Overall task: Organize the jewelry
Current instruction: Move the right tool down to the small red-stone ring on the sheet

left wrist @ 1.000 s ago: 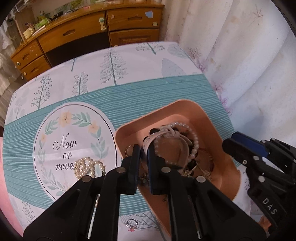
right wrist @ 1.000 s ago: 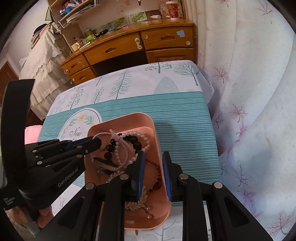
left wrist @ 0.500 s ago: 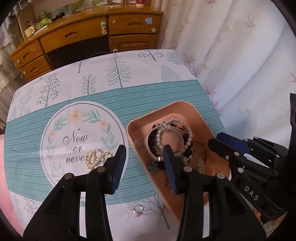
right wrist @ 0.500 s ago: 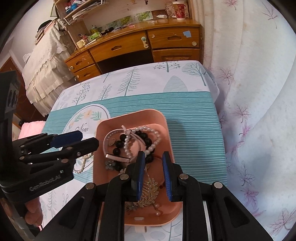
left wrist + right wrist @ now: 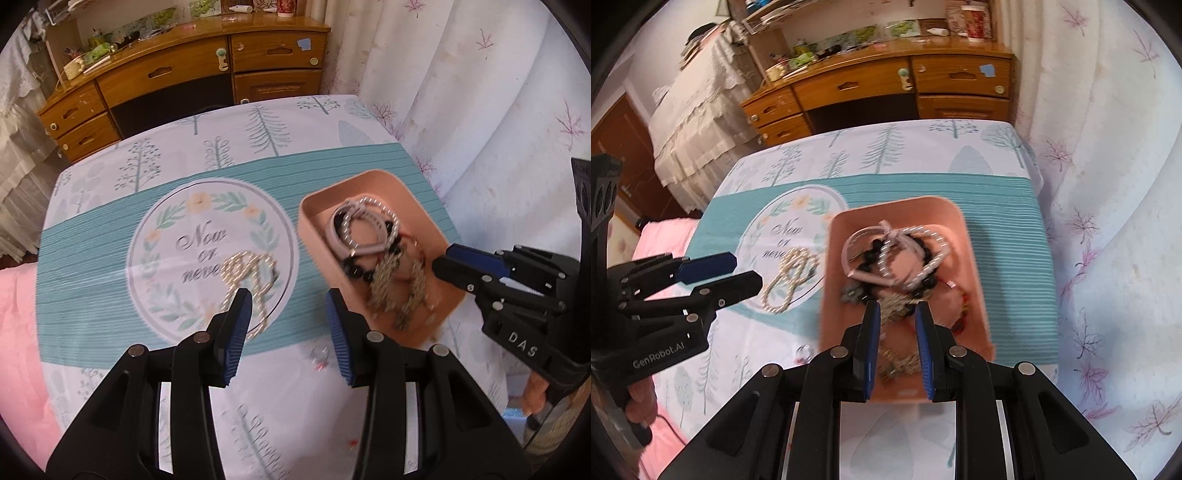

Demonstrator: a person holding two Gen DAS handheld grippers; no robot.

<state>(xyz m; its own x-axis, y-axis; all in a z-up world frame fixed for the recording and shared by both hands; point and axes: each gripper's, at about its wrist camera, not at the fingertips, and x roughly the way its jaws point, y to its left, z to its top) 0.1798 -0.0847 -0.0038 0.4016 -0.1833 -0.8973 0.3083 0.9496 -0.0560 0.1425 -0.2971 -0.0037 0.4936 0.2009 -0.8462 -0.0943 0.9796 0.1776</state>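
A peach tray (image 5: 308, 225) (image 5: 945, 214) on the tablecloth holds a white band (image 5: 334, 232), a pearl bracelet (image 5: 923, 230), black beads (image 5: 354, 271) and a gold leaf necklace (image 5: 388, 280). A pearl necklace (image 5: 247, 266) (image 5: 790, 277) lies loose on the round "Now or never" print, left of the tray. A small ring (image 5: 318, 354) (image 5: 803, 352) rests on the cloth near the tray's front corner. My left gripper (image 5: 284, 299) (image 5: 746, 271) hovers open and empty between necklace and tray. My right gripper (image 5: 897, 308) (image 5: 441, 258) hangs over the tray's near end, jaws narrowly apart, nothing between them.
A wooden desk with drawers (image 5: 184, 74) stands beyond the table's far edge. A pale leaf-print curtain (image 5: 480, 110) hangs close along the right side. Pink fabric (image 5: 18, 332) lies off the left edge. A hand (image 5: 639, 406) holds the left gripper.
My left gripper let go of the white band in the tray, opened, and drew back and up to the left. The right gripper also pulled back a little, its jaws unchanged.
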